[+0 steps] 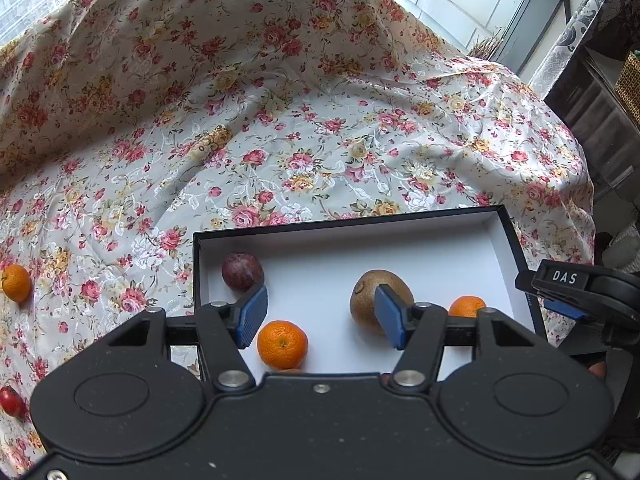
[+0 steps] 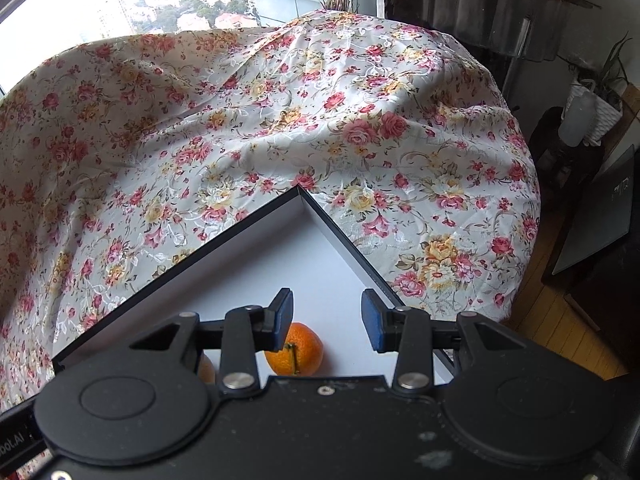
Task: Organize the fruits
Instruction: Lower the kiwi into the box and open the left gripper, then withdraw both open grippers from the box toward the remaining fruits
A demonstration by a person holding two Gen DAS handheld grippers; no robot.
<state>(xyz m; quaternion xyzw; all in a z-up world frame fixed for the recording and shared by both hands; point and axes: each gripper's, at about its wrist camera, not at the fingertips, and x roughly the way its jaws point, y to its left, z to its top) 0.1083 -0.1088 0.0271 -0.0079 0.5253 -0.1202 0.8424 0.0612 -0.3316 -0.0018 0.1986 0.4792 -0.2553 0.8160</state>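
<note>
- Currently the step in hand appears to be the transfer of loose fruit into the box (image 1: pixel 516 248), a black tray with a white floor that rests on the flowered cloth (image 1: pixel 280 128).
- Left gripper (image 1: pixel 320 316): jaws spread, nothing between the pads; it hangs above the box floor, between the plum (image 1: pixel 242 270) and the kiwi (image 1: pixel 372 292).
- Right gripper (image 2: pixel 326 320): jaws spread and empty, over the near corner of the box. An orange (image 2: pixel 298 350) lies on the white floor just below its left pad, apart from it.
- Contents already in the box, left wrist view: plum near the far left corner, kiwi at centre, one tangerine (image 1: pixel 282 344) toward the near edge, and a second one (image 1: pixel 466 306) to the right, probably the orange under the right gripper.
- Fruit not yet stored: a loose tangerine (image 1: pixel 16 282) on the cloth, well to the left of the box, and a red fruit (image 1: pixel 11 400) at the lower left edge, partly cut off.
- Next move, as a judgement: the left gripper is the nearer tool for both loose fruits. It would need to travel left past the box wall, centre its pads on either side of the chosen fruit, and close gently, because round fruit on wrinkled cloth may roll.
</note>
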